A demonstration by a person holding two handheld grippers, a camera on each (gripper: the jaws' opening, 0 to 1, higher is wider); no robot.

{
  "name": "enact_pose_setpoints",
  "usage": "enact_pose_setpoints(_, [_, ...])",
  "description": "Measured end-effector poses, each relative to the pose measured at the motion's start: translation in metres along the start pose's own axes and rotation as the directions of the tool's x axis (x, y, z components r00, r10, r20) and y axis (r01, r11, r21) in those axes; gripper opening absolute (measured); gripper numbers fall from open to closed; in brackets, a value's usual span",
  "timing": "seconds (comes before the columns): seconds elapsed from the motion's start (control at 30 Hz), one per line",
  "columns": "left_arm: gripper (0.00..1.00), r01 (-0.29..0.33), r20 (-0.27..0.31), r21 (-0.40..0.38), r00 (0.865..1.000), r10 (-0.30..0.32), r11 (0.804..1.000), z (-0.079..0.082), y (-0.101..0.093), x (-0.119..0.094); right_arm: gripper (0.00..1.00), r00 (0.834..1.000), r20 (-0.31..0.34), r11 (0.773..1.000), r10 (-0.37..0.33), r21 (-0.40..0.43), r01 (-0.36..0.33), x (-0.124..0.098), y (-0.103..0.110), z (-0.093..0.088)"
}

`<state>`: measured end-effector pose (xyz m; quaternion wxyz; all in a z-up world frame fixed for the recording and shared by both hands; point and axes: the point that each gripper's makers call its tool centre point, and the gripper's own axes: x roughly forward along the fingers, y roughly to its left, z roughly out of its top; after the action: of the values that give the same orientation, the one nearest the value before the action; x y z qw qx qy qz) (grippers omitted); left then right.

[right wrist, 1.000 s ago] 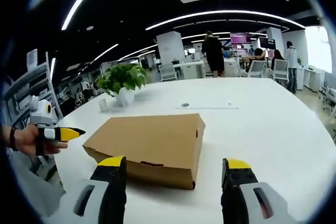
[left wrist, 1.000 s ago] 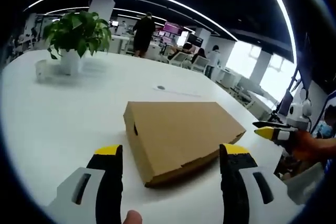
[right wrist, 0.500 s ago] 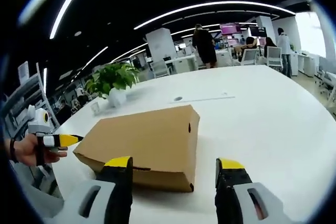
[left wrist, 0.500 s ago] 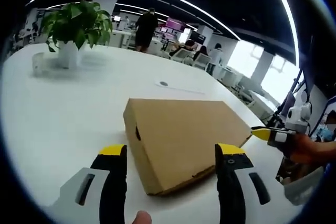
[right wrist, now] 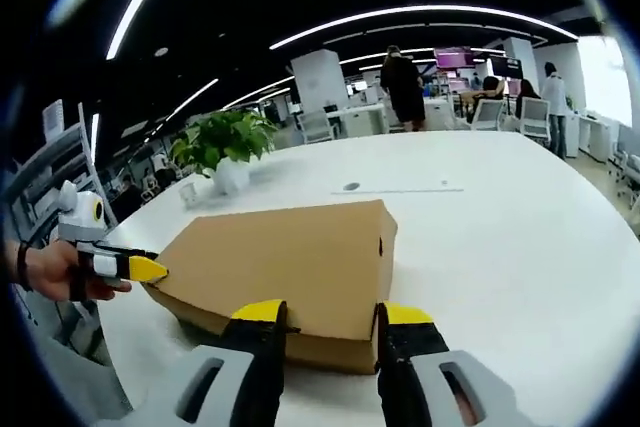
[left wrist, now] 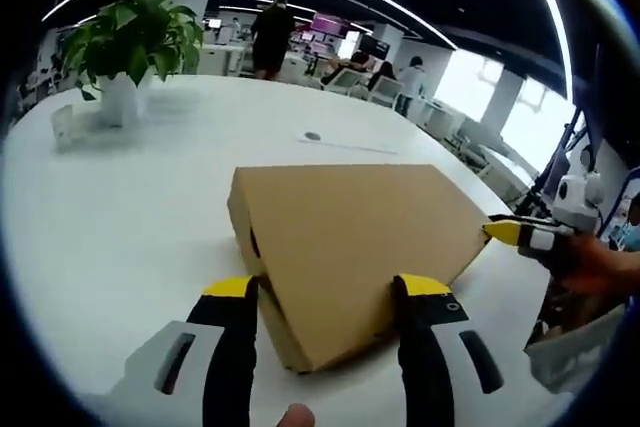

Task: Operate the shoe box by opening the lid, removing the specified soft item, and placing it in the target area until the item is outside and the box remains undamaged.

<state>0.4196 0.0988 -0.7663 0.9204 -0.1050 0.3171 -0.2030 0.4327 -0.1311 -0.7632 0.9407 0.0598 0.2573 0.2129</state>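
The closed shoe box [left wrist: 350, 247] lies on the counter [left wrist: 120, 197] between both spread hand-held grippers, left [left wrist: 325, 292] and right [right wrist: 330, 315] each straddling a near lid corner

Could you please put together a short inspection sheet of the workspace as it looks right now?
Surface: white table, bare around the box.
Job's things: cardboard shoe box, lid closed, lying flat; no soft item in sight.
Clutter: potted plant and a small clear cup at the far edge, well away from the box.
Grippers: left gripper open, jaws on either side of a box corner; right gripper open, jaws on either side of the box's near edge. Contact with the cardboard cannot be told.
Cables: nothing seen.
Surroundings: open office with desks, chairs, screens and people standing in the background.
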Motion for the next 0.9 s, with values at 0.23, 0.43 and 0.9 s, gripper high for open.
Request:
enact_pose_setpoints(0.23, [0.54, -0.013, -0.020, -0.024, 1.000, 0.013, 1.000, -0.003, -0.005, -0.003, 0.31, 0.999, 0.011, 0.998, -0.047, 0.038, 0.046, 0.000, -0.002, 0.002])
enact_pose_setpoints(0.43, [0.53, -0.034, -0.011, -0.034, 0.999, 0.034, 0.999, -0.005, -0.004, -0.009, 0.30, 0.999, -0.014, 0.999, -0.035, 0.017, 0.035, 0.002, 0.001, 0.001])
enact_pose_setpoints(0.9, [0.53, -0.080, -0.019, -0.065, 0.997, 0.079, 0.995, -0.019, 0.016, -0.042, 0.28, 0.999, -0.028, 0.999, 0.024, -0.022, -0.025, 0.006, 0.034, -0.005])
